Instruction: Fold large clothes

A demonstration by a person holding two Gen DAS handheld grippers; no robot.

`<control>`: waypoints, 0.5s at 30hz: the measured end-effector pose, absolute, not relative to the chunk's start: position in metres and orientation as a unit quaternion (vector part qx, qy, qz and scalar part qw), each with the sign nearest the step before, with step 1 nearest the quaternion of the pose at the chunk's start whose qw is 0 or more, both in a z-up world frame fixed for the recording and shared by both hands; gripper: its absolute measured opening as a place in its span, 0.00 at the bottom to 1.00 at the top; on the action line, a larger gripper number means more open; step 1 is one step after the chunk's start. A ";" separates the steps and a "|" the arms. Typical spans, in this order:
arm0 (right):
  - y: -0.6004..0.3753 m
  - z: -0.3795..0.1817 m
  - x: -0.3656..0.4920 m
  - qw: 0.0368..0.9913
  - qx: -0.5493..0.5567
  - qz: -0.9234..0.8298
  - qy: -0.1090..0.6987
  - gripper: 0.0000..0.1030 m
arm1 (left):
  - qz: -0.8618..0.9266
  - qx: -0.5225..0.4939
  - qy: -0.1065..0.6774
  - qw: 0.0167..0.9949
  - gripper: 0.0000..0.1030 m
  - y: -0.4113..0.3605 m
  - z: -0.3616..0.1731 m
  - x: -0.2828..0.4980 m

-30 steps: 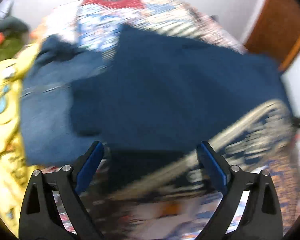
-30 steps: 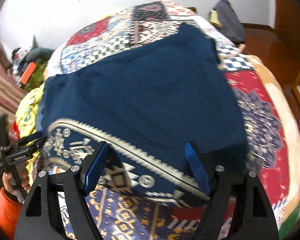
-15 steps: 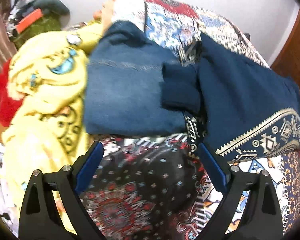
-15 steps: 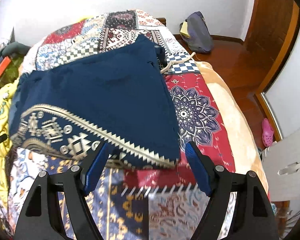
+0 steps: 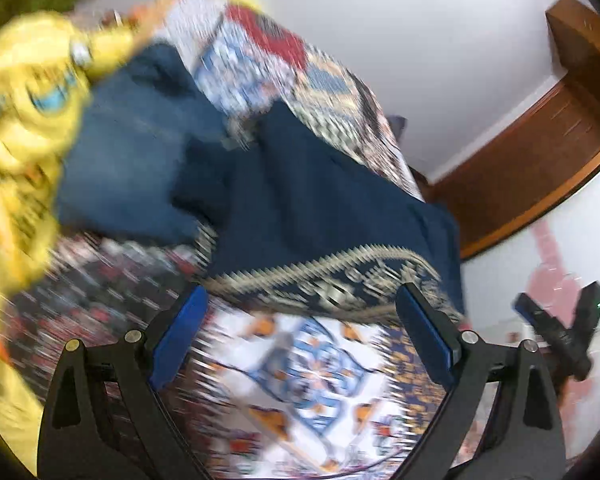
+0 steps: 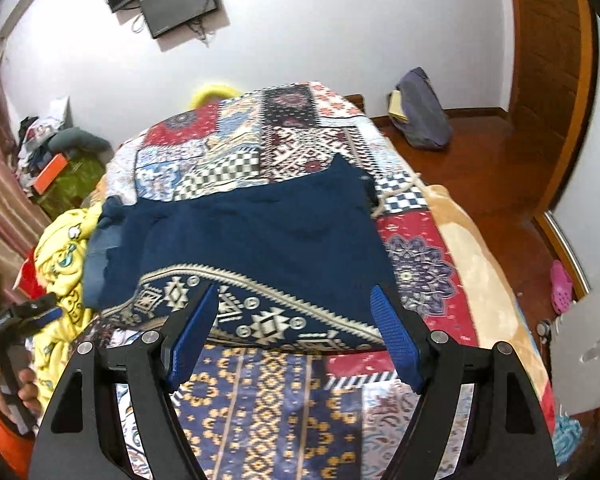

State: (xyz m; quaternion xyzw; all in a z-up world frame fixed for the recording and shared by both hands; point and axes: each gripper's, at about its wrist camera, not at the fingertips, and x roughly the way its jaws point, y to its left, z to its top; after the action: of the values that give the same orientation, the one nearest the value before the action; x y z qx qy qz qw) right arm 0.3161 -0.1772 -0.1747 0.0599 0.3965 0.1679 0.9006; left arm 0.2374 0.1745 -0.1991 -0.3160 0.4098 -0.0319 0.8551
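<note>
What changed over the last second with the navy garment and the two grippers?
The right gripper drew back from the navy garment, whose patterned hem it was almost touching, and the view now takes in more of the room. The left gripper swung out over the yellow clothes, then back toward the hem. Both stayed open and empty; the garment stayed flat on the bedspread.

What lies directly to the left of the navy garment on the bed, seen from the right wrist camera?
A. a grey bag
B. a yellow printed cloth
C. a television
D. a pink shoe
B: the yellow printed cloth lies bunched by the left edge of the navy garment.
</note>
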 end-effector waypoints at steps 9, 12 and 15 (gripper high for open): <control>-0.159 -0.204 0.321 0.883 0.042 0.186 0.429 0.73 | -0.064 -0.425 0.464 0.774 0.64 0.163 -0.280 0.269; -0.159 -0.211 0.326 0.877 0.046 0.186 0.441 0.73 | -0.056 -0.419 0.450 0.787 0.60 0.165 -0.284 0.283; -0.158 -0.219 0.334 0.871 0.049 0.187 0.451 0.73 | -0.052 -0.417 0.437 0.796 0.59 0.167 -0.284 0.303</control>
State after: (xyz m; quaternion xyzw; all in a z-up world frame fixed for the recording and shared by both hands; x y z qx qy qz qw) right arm 0.3335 -0.1582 -0.2188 0.0489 0.4507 0.1870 0.8715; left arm 0.3032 0.1668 -0.2839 -0.4169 0.4366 -0.0518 0.7955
